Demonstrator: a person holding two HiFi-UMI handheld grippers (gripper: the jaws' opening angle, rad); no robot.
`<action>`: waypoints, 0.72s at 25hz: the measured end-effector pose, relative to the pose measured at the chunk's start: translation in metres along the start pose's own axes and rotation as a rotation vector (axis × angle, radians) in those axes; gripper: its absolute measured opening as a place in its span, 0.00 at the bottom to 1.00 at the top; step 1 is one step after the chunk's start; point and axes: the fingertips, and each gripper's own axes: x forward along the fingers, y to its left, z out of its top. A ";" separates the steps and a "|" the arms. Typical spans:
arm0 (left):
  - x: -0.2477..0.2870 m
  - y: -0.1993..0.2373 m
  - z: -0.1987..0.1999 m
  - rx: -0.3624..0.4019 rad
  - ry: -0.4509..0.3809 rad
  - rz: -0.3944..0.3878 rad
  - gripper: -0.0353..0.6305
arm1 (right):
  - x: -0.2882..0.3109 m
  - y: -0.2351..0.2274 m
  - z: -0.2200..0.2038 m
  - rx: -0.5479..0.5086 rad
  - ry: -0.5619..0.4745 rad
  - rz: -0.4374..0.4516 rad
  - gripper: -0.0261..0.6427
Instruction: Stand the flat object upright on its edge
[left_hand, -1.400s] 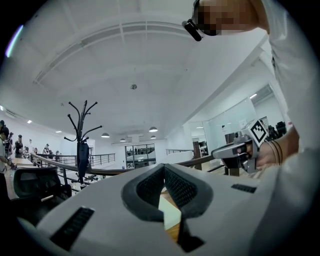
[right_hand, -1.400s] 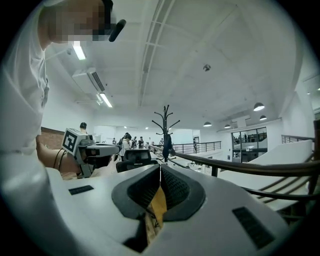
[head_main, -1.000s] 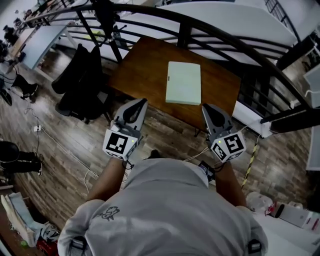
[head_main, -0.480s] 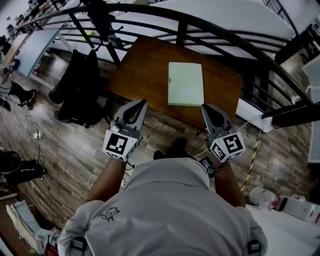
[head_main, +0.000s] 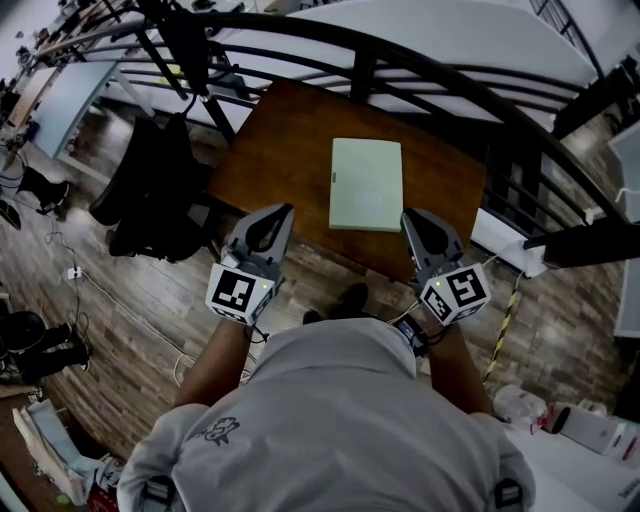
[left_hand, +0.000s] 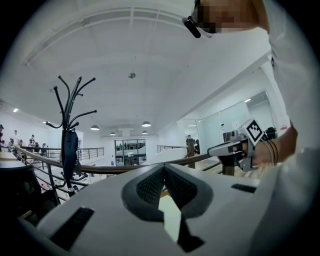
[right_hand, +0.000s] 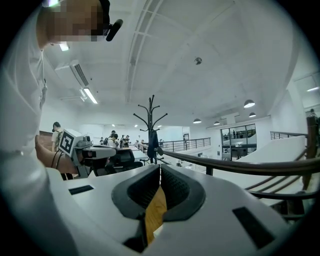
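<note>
A pale green flat object (head_main: 366, 185) lies flat on a small brown wooden table (head_main: 276, 150). My left gripper (head_main: 286, 209) is shut and empty, its tip over the table's near edge, left of the object. The right gripper (head_main: 406, 213) is also shut and empty, just off the object's near right corner. Neither touches the object. In the left gripper view the closed jaws meet at the gripper's tip (left_hand: 163, 168), and a slice of the green object (left_hand: 170, 220) shows below them. Under the closed tip of the right gripper (right_hand: 160, 168), the right gripper view shows a strip of table (right_hand: 156, 210).
A black curved railing (head_main: 400, 55) runs close behind the table. A black coat stand (head_main: 190, 50) with a dark garment (head_main: 150, 180) stands at the table's left. Cables (head_main: 505, 320) and a white box (head_main: 505, 235) lie on the plank floor to the right.
The person has stepped toward the table. Both grippers, still shut, now reach the table's near edge beside the green object, which has not moved on the table.
</note>
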 end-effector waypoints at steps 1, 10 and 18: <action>0.007 0.001 -0.001 -0.002 0.002 0.002 0.07 | 0.002 -0.006 -0.001 0.001 0.003 0.002 0.09; 0.093 -0.005 -0.005 -0.005 -0.006 -0.032 0.07 | 0.024 -0.074 -0.002 0.013 -0.003 0.002 0.09; 0.147 -0.029 -0.001 -0.008 -0.008 -0.069 0.07 | 0.015 -0.125 0.001 0.012 -0.013 -0.011 0.09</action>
